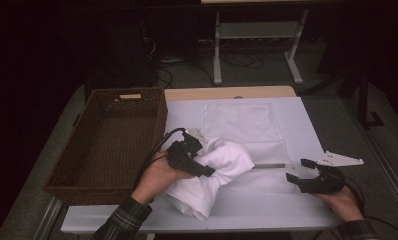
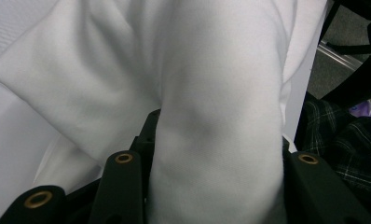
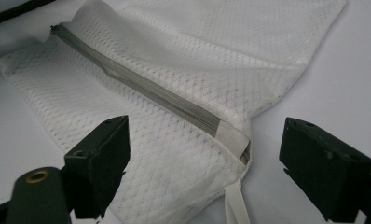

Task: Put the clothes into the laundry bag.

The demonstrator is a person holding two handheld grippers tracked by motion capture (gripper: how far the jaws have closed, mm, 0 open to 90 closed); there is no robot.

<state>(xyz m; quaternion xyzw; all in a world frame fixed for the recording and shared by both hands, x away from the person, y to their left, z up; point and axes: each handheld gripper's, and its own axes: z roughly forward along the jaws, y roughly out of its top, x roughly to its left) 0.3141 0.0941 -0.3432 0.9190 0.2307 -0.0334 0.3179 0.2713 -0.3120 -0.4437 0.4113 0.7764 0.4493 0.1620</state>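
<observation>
Overhead, in the high view, the left gripper (image 1: 199,162) is lying against a bundled white cloth (image 1: 217,172) that is sitting on the white bench (image 1: 307,130), just right of a brown wicker basket (image 1: 107,142) standing at the bench's left side. A flat white mesh bag (image 1: 244,127) is lying spread beyond the bundle, its grey zipper (image 1: 272,165) running out from under the cloth toward the right gripper (image 1: 299,170), which is resting near the bench's right edge with its jaws standing apart and pointing at the zipper's end. Plaid sleeves are coming in from the bottom edge. Moving to the left gripper view, the jaws are sitting partway closed and pressing on a thick fold of the white cloth (image 2: 221,116), which is rising between them and spilling over the bench. Lastly, in the right gripper view, the jaws are standing wide with nothing gripped; the corner of the mesh bag (image 3: 183,70) is lying between and just ahead of them, the grey zipper (image 3: 141,86) crossing it diagonally and ending at a white tab near the closest corner.
</observation>
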